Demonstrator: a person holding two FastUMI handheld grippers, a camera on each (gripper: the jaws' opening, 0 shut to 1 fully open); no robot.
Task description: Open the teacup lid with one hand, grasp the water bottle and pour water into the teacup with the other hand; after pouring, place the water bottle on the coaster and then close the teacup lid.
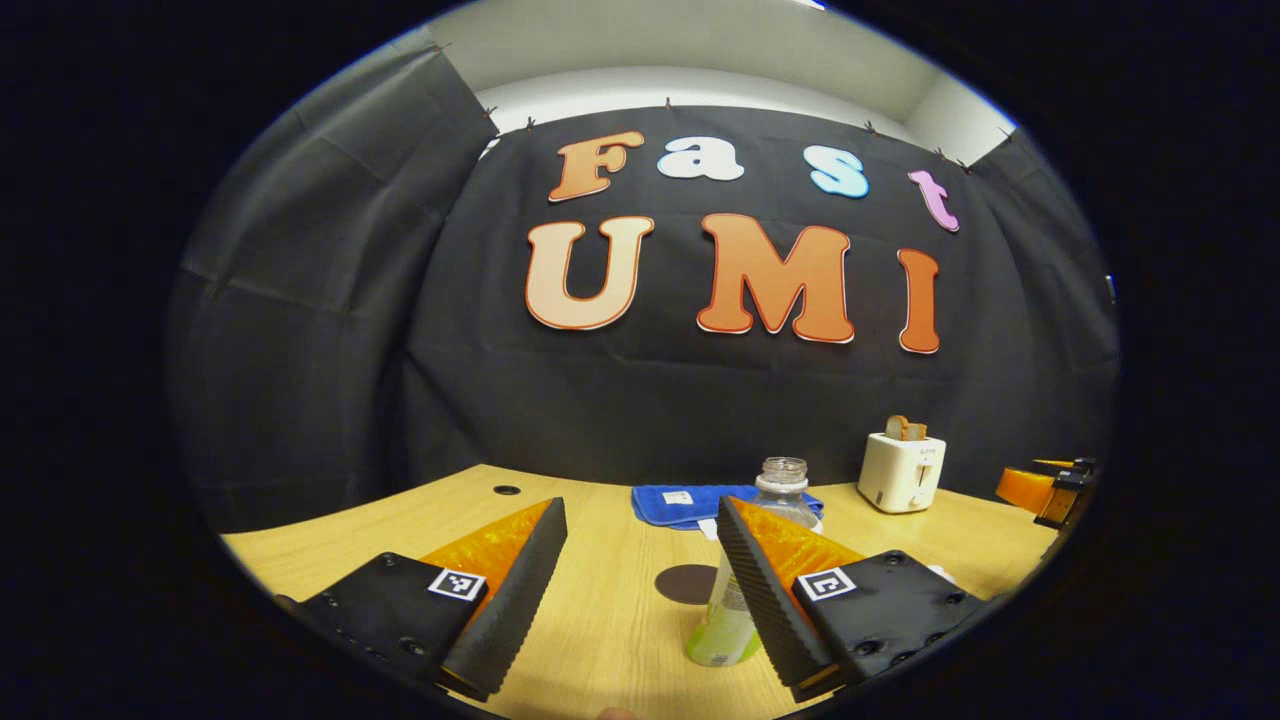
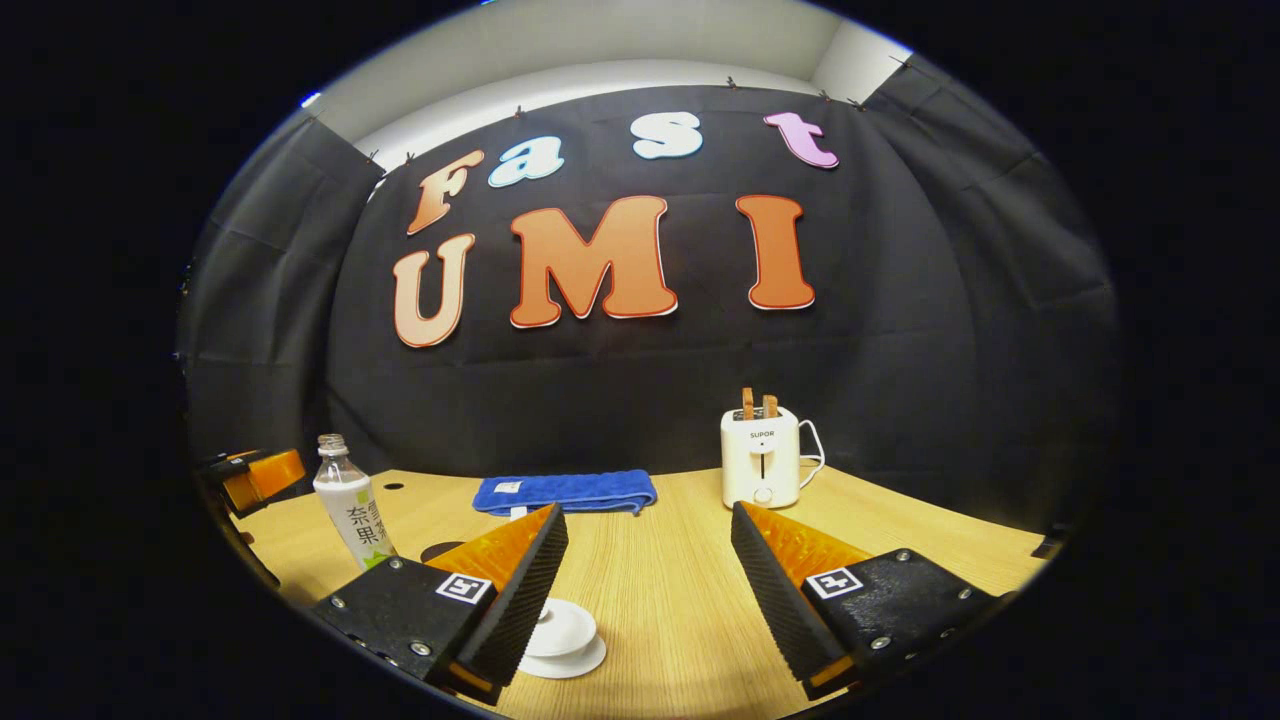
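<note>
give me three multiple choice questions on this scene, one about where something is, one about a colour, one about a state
1. Where does the toaster stand?
A. at the back of the table, by the black cloth
B. on the folded towel
C. on the coaster

2. What colour is the folded towel?
A. red
B. blue
C. white

3. How is the water bottle?
A. lying on its side
B. upright with no cap
C. held in the right claw

Answers:
1 A, it sits on the table near the wall.
2 B, it is plainly blue.
3 B, its open neck points up, and the right claw is open and holds nothing.
</note>
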